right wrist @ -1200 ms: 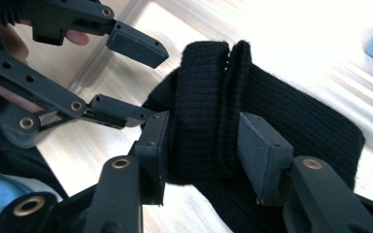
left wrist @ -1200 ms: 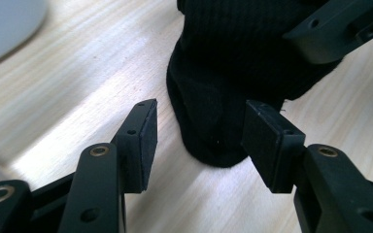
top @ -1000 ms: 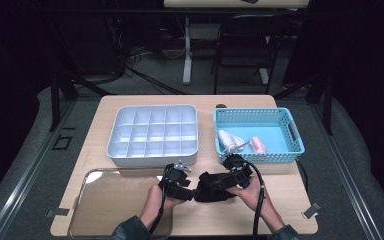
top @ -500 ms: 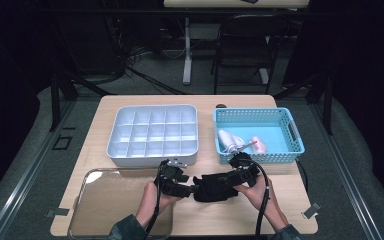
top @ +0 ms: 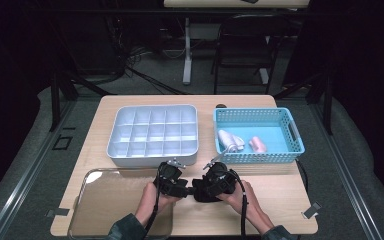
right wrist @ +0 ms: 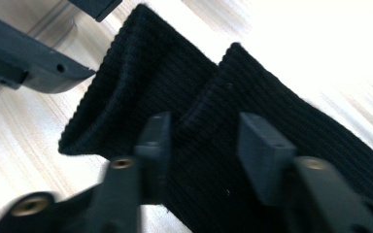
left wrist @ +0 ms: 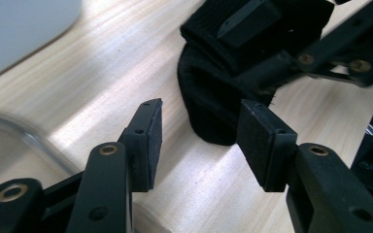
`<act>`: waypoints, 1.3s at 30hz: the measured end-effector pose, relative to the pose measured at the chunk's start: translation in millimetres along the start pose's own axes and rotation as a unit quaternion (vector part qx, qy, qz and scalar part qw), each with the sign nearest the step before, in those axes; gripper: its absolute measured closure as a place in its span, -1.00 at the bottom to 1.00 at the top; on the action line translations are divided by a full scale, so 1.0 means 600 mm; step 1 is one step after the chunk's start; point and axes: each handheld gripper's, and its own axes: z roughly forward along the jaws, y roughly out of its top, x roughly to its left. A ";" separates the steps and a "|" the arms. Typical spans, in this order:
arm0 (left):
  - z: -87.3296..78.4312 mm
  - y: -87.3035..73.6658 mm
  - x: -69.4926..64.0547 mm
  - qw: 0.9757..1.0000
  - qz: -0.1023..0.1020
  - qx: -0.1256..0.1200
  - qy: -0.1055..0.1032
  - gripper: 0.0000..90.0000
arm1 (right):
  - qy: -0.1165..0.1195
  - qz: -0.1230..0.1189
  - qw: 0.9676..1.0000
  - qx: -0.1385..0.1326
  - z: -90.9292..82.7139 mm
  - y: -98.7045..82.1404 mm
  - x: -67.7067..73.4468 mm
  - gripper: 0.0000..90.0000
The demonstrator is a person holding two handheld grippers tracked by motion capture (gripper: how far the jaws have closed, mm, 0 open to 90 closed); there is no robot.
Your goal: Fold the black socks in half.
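Observation:
A black ribbed knit sock (top: 201,193) lies crumpled on the wooden table (top: 275,200) between my two grippers. My left gripper (top: 185,188) points right at it, and the sock's rounded edge (left wrist: 209,107) lies just ahead of the open pads. The left jaws have just been closing, with bare table between them. My right gripper (top: 199,186) points left, low over the sock. Its jaws (right wrist: 204,131) have just been closing and straddle a raised fold of the sock (right wrist: 145,68) without visibly pinching it. The left gripper's fingers (right wrist: 34,65) show at the far side.
A grey compartment tray (top: 115,150) stands at the back left. At the back right, a blue basket (top: 257,158) holds a white roll (top: 230,140) and a pink roll (top: 258,145). A clear plastic lid (top: 105,200) lies at the front left.
My right gripper has come down and leftward onto the sock. The left gripper has barely moved.

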 end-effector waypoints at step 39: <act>0.042 0.000 0.005 1.000 -0.003 0.015 -0.001 0.54 | 0.070 0.007 0.997 -0.011 -0.012 -0.001 0.003 0.88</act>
